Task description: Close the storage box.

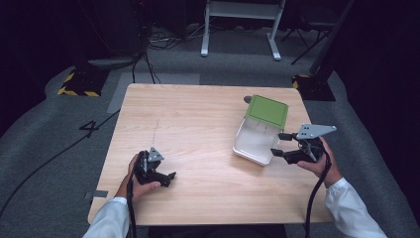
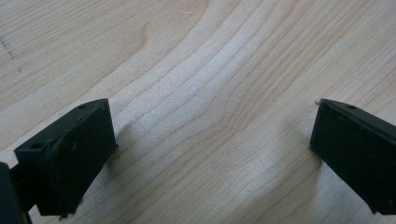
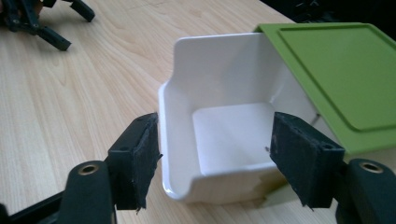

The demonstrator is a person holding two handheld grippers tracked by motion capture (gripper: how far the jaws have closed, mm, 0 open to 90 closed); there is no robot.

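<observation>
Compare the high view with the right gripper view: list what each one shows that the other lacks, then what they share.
High view alone: the person's white sleeves, the right hand-held gripper's grey three-cornered plate, the grey carpet with a taped "4", and a white frame beyond the table.

Right gripper view alone: a close look along its own two black jaws, standing apart on either side of the white container's near corner, and the container's bare floor.

Shared: the wooden table, the white container, its green lid resting tilted on the far rim, and the left hand-held gripper.
</observation>
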